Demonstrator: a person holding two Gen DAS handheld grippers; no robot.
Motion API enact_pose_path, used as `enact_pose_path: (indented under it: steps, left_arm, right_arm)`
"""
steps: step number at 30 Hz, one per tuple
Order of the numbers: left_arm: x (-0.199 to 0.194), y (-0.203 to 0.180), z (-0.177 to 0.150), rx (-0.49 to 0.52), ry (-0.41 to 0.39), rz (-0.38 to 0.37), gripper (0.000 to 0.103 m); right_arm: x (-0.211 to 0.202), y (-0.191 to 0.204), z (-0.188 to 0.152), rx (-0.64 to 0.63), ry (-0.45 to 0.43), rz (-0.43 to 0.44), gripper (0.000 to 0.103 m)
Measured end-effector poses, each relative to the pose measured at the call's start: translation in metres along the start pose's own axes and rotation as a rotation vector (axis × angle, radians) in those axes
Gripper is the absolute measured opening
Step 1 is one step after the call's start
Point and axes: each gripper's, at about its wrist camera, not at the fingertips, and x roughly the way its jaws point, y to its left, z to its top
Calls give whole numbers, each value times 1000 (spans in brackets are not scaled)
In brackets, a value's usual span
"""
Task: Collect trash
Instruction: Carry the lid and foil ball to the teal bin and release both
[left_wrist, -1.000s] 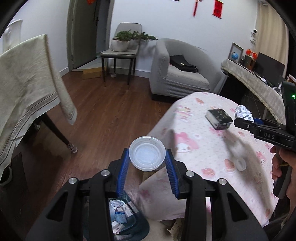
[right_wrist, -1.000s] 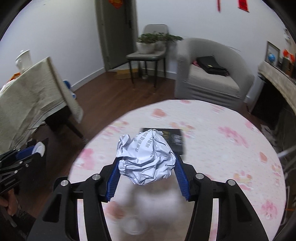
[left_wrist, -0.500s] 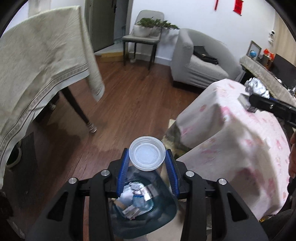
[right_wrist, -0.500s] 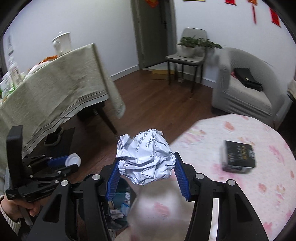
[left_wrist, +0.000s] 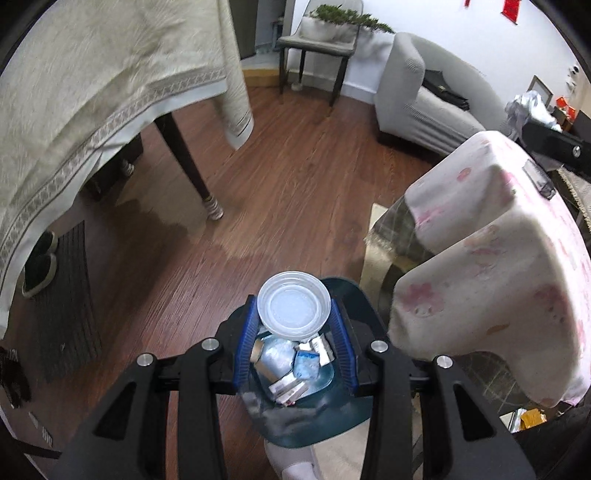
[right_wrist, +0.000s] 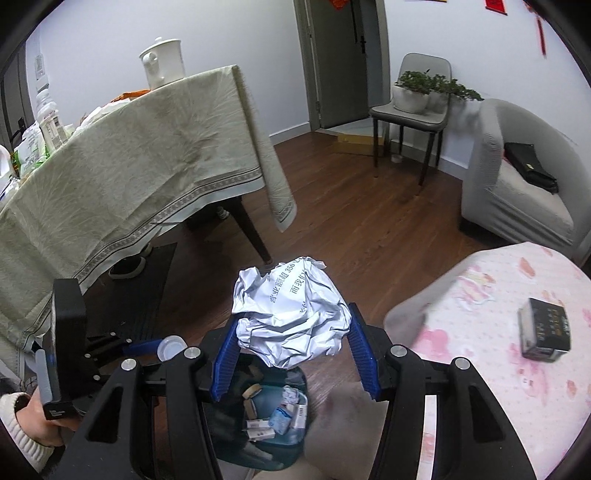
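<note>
My left gripper is shut on a clear round plastic lid, held just above a dark teal trash bin on the floor that holds several wrappers and scraps. My right gripper is shut on a crumpled ball of printed paper, above and slightly short of the same trash bin. In the right wrist view the left gripper with the lid sits low at the left, held by a hand in a white sleeve. The paper ball shows at the far right of the left wrist view.
A round table with a pink patterned cloth stands right of the bin, a black box on it. A table under a beige cloth stands to the left, shoes and a dark mat beneath. Grey armchair and chair with plants stand behind.
Both grippers have swung left off the pink table and tilted down over the trash bin, still holding the lid and the paper ball. The bin has come into full view under them.
</note>
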Motion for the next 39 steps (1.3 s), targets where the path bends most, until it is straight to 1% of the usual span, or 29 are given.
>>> enact_pose_path:
  steps: [5,7,14,18,25,27,29,31,34,37,39]
  left_arm:
    - [8,14,-6,-33,49,-10,42]
    - [13,18,-8,-45,76,-20,46]
    - [10,31,-11,-63,76,-4,47]
    - [5,41,-11,-89,63,-7,47]
    - [-11,56,-10,-111,18,-4,46]
    - [-15,59,-10,-117,6,1,43]
    - [-21,63,-10,-121,-14,10,39]
    - [-27,66,-9,-124,-32,12,36]
    - [-37,66,-8,-116,-64,8,33]
    - [-47,64,-5,-109,-95,1,33]
    - [-54,63,-2,-108,-119,-9,33]
  right_arm:
    - [13,15,2,-19,17,22,55]
    - [18,20,1,-25,26,29,55]
    - [34,35,-2,-50,60,45,55]
    - [48,39,-6,-45,93,57,55]
    - [86,47,-25,-38,183,70,55]
    - [102,50,-34,-36,229,76,55]
    - [113,53,-41,-43,254,81,55]
    - [130,60,-52,-64,311,74,55]
    - [144,68,-63,-87,354,80,55]
    - [153,75,-74,-119,395,75,56]
    - [160,77,-84,-126,441,90,59]
